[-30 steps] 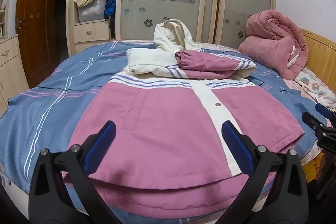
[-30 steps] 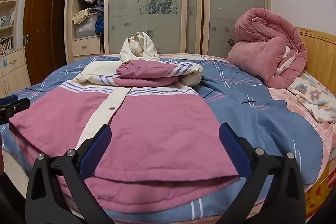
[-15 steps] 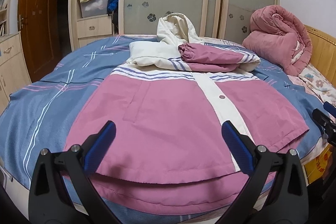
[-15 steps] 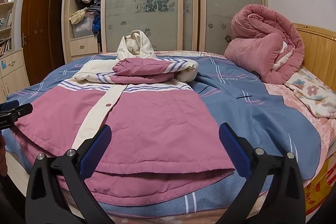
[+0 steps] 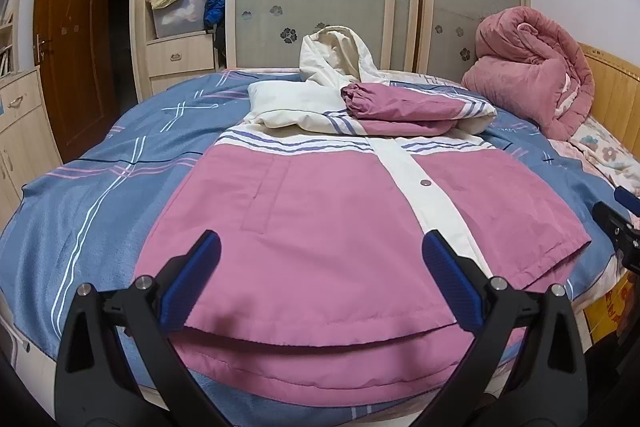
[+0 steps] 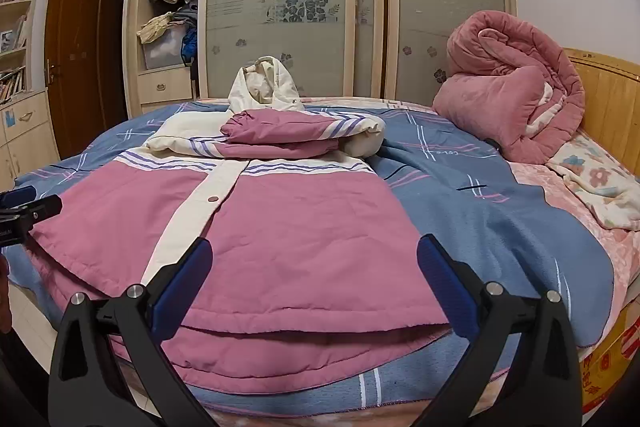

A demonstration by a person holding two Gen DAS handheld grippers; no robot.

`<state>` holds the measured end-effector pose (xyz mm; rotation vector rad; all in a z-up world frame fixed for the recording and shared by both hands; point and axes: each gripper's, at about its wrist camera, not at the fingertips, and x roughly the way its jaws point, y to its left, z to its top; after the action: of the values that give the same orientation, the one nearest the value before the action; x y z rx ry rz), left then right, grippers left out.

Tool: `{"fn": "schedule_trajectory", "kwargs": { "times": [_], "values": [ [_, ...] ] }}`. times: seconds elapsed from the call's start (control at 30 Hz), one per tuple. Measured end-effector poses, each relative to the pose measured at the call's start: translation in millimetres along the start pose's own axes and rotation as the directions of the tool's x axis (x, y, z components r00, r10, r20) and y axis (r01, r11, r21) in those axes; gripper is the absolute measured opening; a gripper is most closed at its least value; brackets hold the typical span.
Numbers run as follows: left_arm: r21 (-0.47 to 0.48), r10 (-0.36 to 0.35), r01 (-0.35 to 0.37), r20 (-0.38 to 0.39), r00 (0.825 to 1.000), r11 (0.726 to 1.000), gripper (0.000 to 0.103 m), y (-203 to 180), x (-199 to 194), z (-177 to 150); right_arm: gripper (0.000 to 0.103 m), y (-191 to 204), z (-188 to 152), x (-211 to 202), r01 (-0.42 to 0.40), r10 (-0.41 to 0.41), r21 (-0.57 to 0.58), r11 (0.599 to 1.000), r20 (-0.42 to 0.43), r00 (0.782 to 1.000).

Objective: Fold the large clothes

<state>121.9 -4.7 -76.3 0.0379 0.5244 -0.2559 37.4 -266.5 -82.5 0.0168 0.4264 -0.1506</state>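
Evidently, both the left gripper (image 5: 320, 263) and right gripper (image 6: 314, 261) were held wide apart and empty above the hem of the pink jacket (image 5: 340, 227), spread on the bed (image 5: 100, 187), so each corner could be pinched.

The jacket (image 5: 344, 227) hides its own back layer and whatever bedcover (image 5: 100, 195) lies beneath it. Its folded sleeves (image 5: 404, 107) cover the chest. The right gripper (image 5: 624, 223) is cut off at the left wrist view's right edge. The cardboard box (image 6: 616, 359) lettering, near right, is too cropped to read.
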Motion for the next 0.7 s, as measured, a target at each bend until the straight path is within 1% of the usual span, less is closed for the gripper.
{"fn": "schedule_trajectory", "kwargs": {
  "times": [0.2, 0.37, 0.47, 0.53, 0.6, 0.63, 0.7],
  "values": [
    [0.009, -0.006, 0.006, -0.017, 1.0, 1.0, 0.101, -1, 3, -3, 0.102, -2, 1, 1, -0.02, 0.02, 0.014, 1.0, 0.005, 1.0],
    [0.014, -0.045, 0.046, -0.049, 0.998, 0.999, 0.101, -1, 9, -4, 0.102, -3, 2, 1, -0.035, 0.034, 0.028, 0.999, 0.011, 0.999],
    [0.038, -0.03, 0.032, -0.073, 0.997, 0.999, 0.101, -2, 15, 2, 0.102, -7, 2, -1, -0.046, 0.045, 0.045, 0.998, 0.016, 0.999],
    [0.09, 0.003, 0.003, -0.064, 0.998, 0.996, 0.101, -6, 17, 14, 0.102, -11, 2, -3, -0.055, 0.054, 0.06, 0.997, 0.021, 0.998],
    [0.135, 0.008, 0.001, -0.067, 0.998, 0.991, 0.101, -10, 21, 31, 0.102, -16, 2, -4, -0.063, 0.061, 0.076, 0.995, 0.021, 0.998],
    [0.155, -0.009, 0.022, -0.084, 0.996, 0.988, 0.101, -13, 26, 43, 0.102, -18, 2, -4, -0.066, 0.064, 0.083, 0.994, 0.022, 0.998],
    [0.149, -0.073, 0.094, -0.142, 0.987, 0.984, 0.101, -15, 41, 67, 0.102, -23, 2, -3, -0.076, 0.074, 0.104, 0.992, 0.022, 0.997]
  ]
}}
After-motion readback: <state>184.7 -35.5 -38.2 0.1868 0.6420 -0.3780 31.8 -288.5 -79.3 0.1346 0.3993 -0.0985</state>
